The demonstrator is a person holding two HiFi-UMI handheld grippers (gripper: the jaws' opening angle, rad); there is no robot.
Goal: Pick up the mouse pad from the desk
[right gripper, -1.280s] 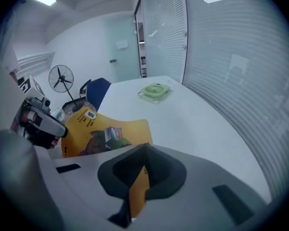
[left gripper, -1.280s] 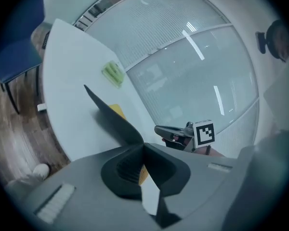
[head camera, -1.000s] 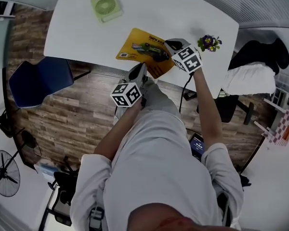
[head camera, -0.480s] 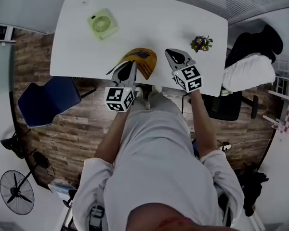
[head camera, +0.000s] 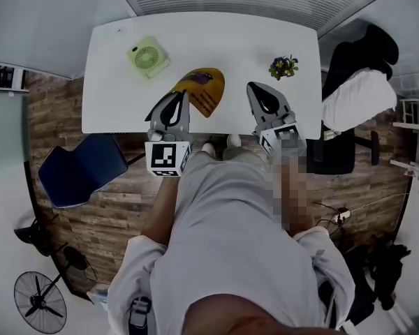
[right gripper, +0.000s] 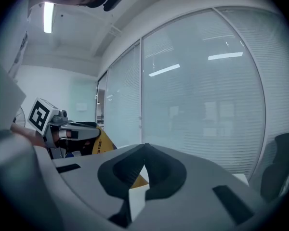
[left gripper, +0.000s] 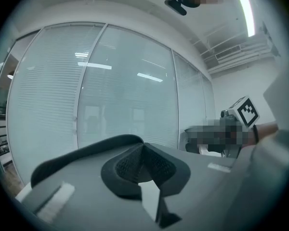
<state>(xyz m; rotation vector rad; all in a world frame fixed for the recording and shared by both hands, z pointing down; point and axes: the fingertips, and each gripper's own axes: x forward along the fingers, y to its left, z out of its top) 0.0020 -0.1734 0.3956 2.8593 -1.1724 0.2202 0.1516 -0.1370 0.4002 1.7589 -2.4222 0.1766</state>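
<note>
The yellow mouse pad point(head camera: 204, 89) is off the white desk point(head camera: 230, 40) and bent into an arch. Its left edge meets the tip of my left gripper point(head camera: 182, 95), which is shut on it. The pinch itself is hidden in the left gripper view, where the jaws point(left gripper: 142, 146) are closed against a glass wall. My right gripper point(head camera: 254, 86) is shut on nothing, a little to the right of the pad and apart from it. In the right gripper view the pad point(right gripper: 102, 146) hangs beside the left gripper, and the right gripper's point(right gripper: 145, 147) own jaws are closed.
On the desk stand a green fan point(head camera: 148, 56) at the back left and a small flower pot point(head camera: 283, 67) at the right. A blue chair point(head camera: 77, 169) is at the left and a black chair with white cloth point(head camera: 356, 96) at the right. A floor fan point(head camera: 38, 300) stands behind.
Both grippers have risen from the desk. The pad lay flat a second ago and now hangs bent from the left gripper. The right gripper has come off the pad's right corner.
</note>
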